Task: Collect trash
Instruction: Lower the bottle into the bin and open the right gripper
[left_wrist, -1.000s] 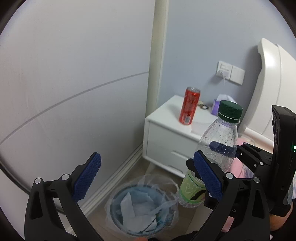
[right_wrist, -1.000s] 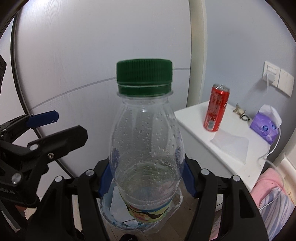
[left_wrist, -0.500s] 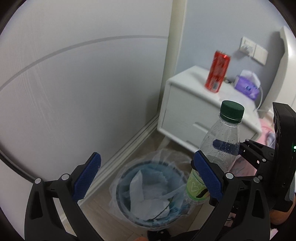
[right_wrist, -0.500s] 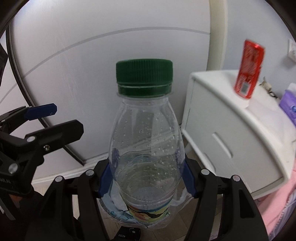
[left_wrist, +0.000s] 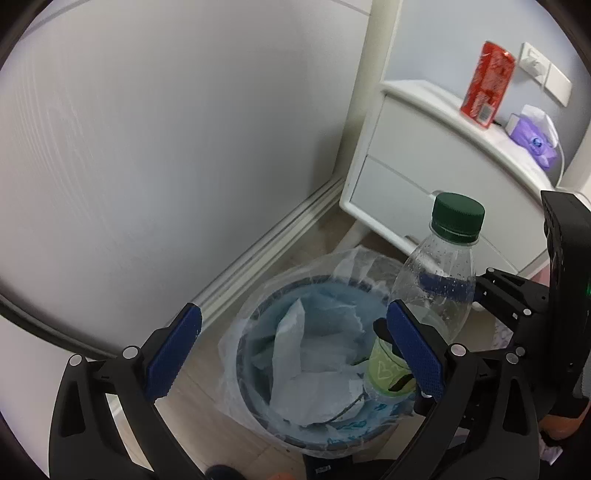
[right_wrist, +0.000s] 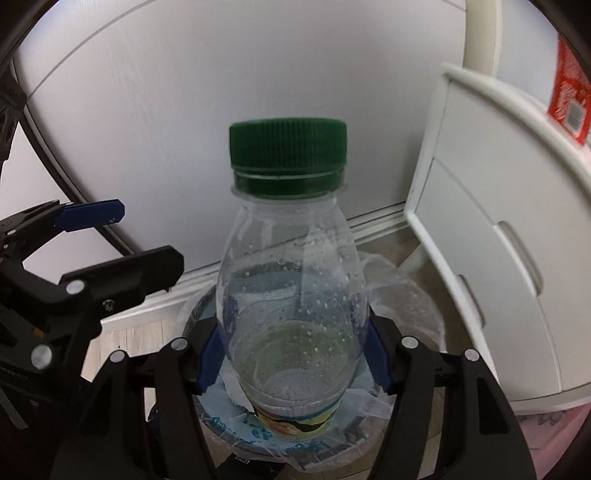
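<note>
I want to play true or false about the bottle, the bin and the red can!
1. The right gripper holds the bottle. True.
2. The bottle's cap is red. False: it is green.
3. The left gripper holds the red can. False: it is open and empty; the can stands on the nightstand.
4. The bin has a plastic liner. True.
5. The bin holds only cans. False: crumpled white paper shows inside.
</note>
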